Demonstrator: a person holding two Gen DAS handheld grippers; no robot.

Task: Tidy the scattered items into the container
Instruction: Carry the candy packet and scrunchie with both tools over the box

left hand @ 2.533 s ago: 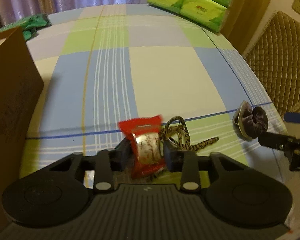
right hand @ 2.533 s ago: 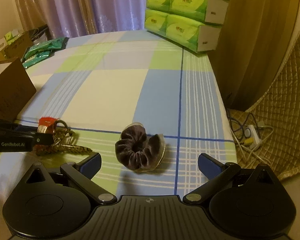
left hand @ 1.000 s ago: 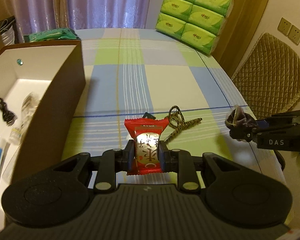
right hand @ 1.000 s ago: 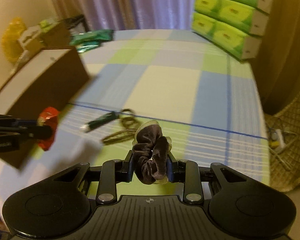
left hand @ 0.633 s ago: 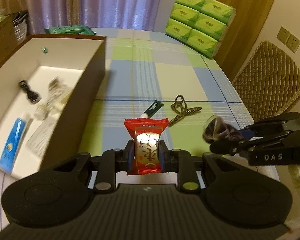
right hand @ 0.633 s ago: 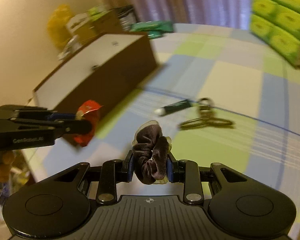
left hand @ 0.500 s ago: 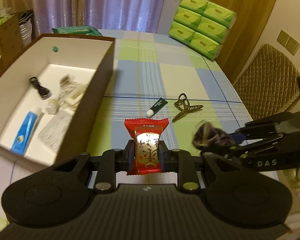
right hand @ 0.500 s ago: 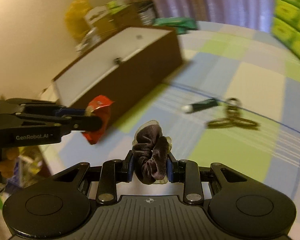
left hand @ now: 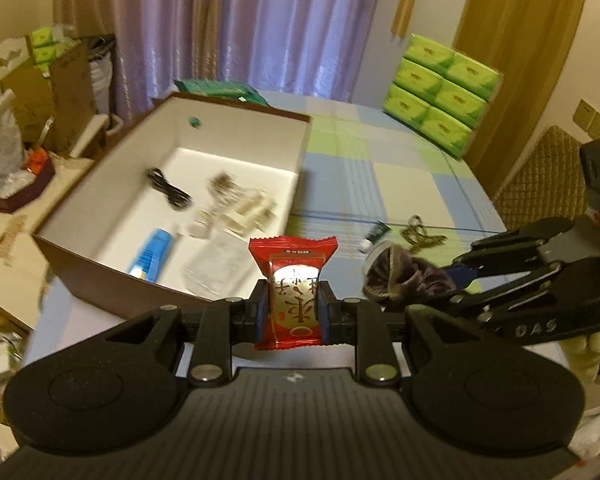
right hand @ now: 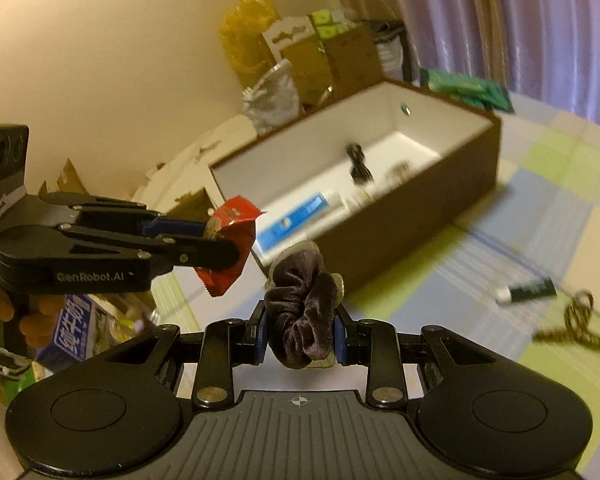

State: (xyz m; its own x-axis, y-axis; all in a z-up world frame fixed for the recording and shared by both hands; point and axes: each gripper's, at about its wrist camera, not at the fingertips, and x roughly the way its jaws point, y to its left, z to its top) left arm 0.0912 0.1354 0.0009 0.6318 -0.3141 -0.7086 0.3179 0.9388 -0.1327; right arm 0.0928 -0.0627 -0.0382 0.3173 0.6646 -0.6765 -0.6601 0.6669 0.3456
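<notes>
surface: a checked cloth (left hand: 400, 184) in blue, green and cream squares, crossed by a thin blue line; a brown box (left hand: 112, 276) with white interior is seen resting on it at the left; a small dark tube (left hand: 374, 234) with a white cap and a patterned hair clip (left hand: 420, 236) lie just beside each other near the blue line; stacked green tissue packs (left hand: 440, 100) and flat green packets (left hand: 220, 89) are set at the far edge

Each fisheye sits close behind its own fingers, raised above the checked tablecloth (left hand: 380, 168). Both look toward the open brown, white-lined cardboard box (left hand: 300, 152) (right hand: 476, 160), which they share, each catching the other gripper.
</notes>
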